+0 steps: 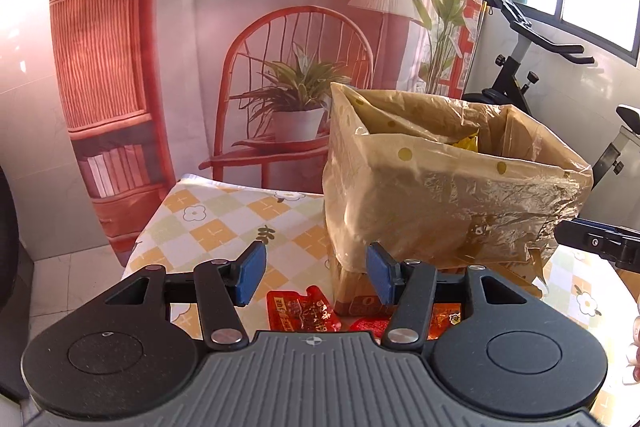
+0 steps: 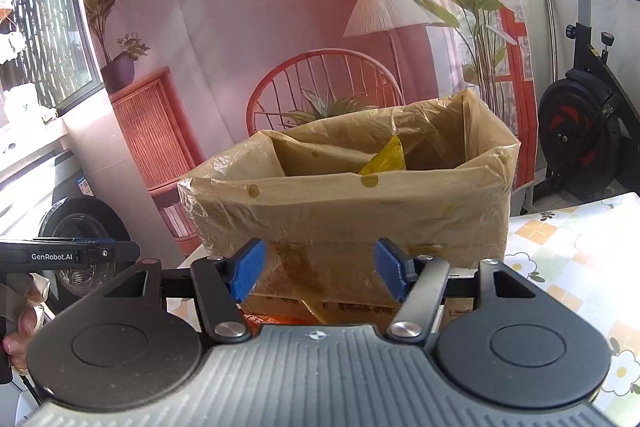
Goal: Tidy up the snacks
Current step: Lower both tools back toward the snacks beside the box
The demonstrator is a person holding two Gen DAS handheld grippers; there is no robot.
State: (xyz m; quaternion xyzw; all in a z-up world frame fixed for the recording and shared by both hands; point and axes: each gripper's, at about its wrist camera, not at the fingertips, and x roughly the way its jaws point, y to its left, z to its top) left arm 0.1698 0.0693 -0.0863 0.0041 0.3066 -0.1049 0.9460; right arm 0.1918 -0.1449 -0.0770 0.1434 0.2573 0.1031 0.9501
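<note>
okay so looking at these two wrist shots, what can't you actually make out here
- Inside of the plastic-lined cardboard box: right wrist view, its near wall hides all but a yellow packet corner.
- Red foil snack packets: left wrist view, left gripper body covers their lower parts; print too small.
- Right gripper: left wrist view, cut off by the right edge.

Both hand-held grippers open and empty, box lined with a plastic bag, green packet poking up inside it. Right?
Not quite: the packet inside the box is yellow, not green, as the right wrist view shows. The rest holds: left hand-held gripper and right hand-held gripper are open and empty, and a plastic bag lines the box.
</note>
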